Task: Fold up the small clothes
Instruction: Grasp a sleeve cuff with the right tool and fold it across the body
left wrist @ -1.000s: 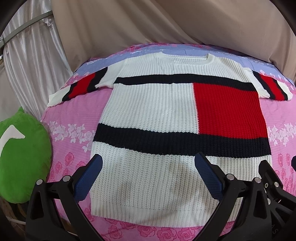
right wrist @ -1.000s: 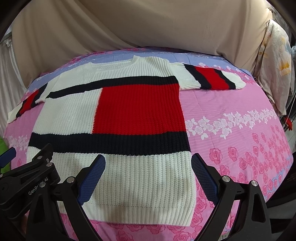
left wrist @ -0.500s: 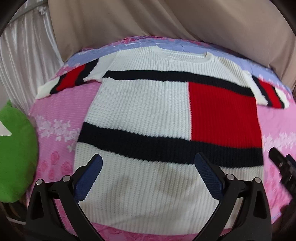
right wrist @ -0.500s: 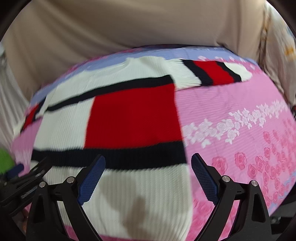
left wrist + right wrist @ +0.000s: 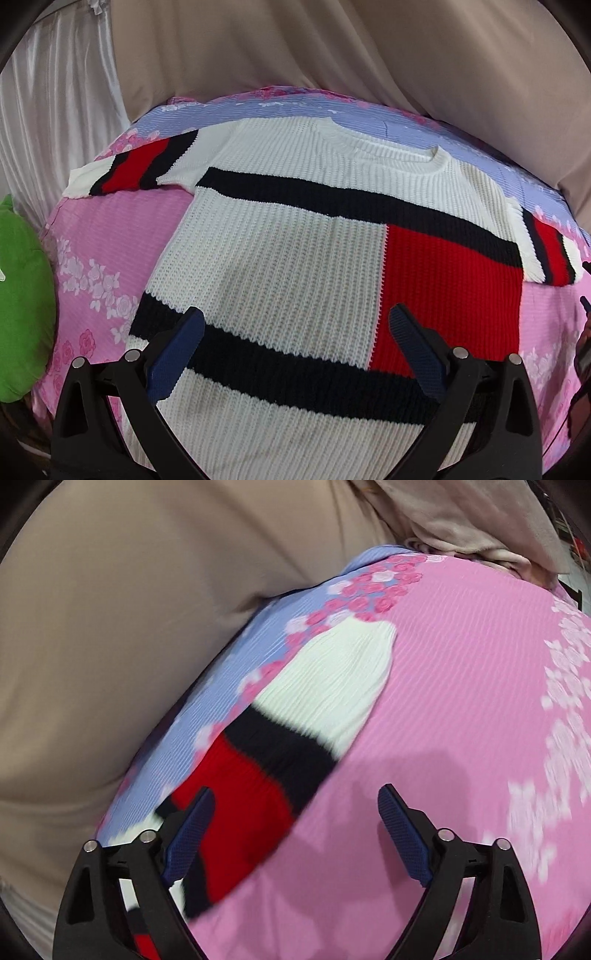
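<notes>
A pink flowered bedsheet point(image 5: 110, 229) carries the flat knit sweater point(image 5: 295, 240), hem hidden behind the wide-open, empty left tool point(image 5: 295, 354). The right tool point(image 5: 295, 830), just narrowing yet open and empty, hovers over the blurred right sleeve point(image 5: 295, 731).

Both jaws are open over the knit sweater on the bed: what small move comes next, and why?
Probably lower the right gripper onto the striped sleeve and close on it. Its jaws, just narrowing a little, stand open right above that sleeve with nothing held, and the white, red and navy knit sweater lies flat and unfolded; the left gripper hovers open over the body.
</notes>
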Motion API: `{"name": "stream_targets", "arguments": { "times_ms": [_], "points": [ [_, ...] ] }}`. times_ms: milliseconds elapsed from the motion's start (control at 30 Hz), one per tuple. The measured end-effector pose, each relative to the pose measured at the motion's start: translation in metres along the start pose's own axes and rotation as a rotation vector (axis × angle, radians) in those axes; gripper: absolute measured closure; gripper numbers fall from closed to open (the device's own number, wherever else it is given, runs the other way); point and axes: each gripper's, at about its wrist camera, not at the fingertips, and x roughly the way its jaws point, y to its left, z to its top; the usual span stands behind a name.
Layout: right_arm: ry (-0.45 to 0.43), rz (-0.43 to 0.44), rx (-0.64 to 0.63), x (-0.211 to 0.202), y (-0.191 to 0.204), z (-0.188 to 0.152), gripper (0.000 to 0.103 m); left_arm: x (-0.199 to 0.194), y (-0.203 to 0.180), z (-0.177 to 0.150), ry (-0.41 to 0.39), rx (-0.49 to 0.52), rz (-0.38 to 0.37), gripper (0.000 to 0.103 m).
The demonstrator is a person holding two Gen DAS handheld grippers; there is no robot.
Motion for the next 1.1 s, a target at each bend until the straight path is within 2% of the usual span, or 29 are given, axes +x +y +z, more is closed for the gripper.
{"name": "stream_targets", "arguments": {
  "times_ms": [100,167,200,233,267,300,367,433,500,567,633,667,733,767,800,867,967,1000,1100],
  "points": [
    [0.003,-0.009,0.026,0.031,-0.01,0.018,0.029,0.011,-0.002,0.001,0.025,0.001,0.019,0.005],
    [-0.033,-0.007,0.019,0.038,-0.009,0.023,0.033,0.017,-0.004,0.002,0.037,0.005,0.029,0.005],
    [-0.03,-0.008,0.01,0.042,-0.007,0.026,0.041,0.019,-0.006,0.002,0.038,0.008,0.034,0.005],
    [-0.03,-0.004,0.0,0.045,-0.005,0.029,0.055,0.021,-0.007,0.004,0.037,0.011,0.038,0.005],
    [-0.007,0.027,0.0,0.049,-0.003,0.031,0.097,0.022,-0.006,0.005,0.034,0.013,0.041,0.005],
    [0.011,0.061,0.009,0.048,0.001,0.032,0.096,0.023,-0.007,0.007,0.03,0.014,0.042,0.005],
    [-0.035,0.13,-0.044,0.028,0.026,0.029,0.096,0.024,-0.007,0.014,0.016,0.007,0.038,0.005],
    [-0.073,0.234,-0.207,-0.005,0.084,0.019,0.096,0.025,-0.005,0.024,0.005,-0.009,0.021,0.005],
    [-0.074,0.368,-0.399,-0.038,0.15,-0.009,0.097,0.026,0.0,0.039,-0.015,-0.036,0.003,0.005],
    [-0.023,0.502,-0.611,-0.058,0.222,-0.059,0.095,0.024,0.006,0.055,-0.038,-0.068,-0.013,0.005],
    [0.116,0.609,-0.752,-0.053,0.281,-0.121,0.086,0.024,0.012,0.066,-0.059,-0.091,-0.031,0.005],
    [0.183,0.639,-0.799,-0.044,0.3,-0.152,0.078,0.024,0.016,0.073,-0.068,-0.102,-0.048,0.005],
    [0.224,0.604,-0.887,-0.029,0.32,-0.202,0.075,0.03,0.019,0.084,-0.06,-0.107,-0.081,0.005],
    [0.225,0.571,-0.894,-0.027,0.32,-0.216,0.074,0.035,0.019,0.087,-0.047,-0.109,-0.099,0.005],
    [0.233,0.542,-0.863,-0.026,0.314,-0.223,0.069,0.041,0.018,0.09,-0.034,-0.11,-0.127,0.005],
    [0.242,0.476,-0.77,-0.026,0.29,-0.222,0.062,0.055,0.011,0.095,-0.007,-0.111,-0.18,0.005],
    [0.231,0.349,-0.62,-0.038,0.239,-0.216,0.06,0.076,-0.016,0.099,0.029,-0.066,-0.208,0.005],
    [0.223,0.282,-0.583,-0.042,0.22,-0.213,0.059,0.082,-0.03,0.101,0.041,-0.04,-0.225,0.005],
    [0.22,0.14,-0.554,-0.04,0.195,-0.209,0.058,0.102,-0.067,0.11,0.053,-0.023,-0.256,0.005]
  ]
}}
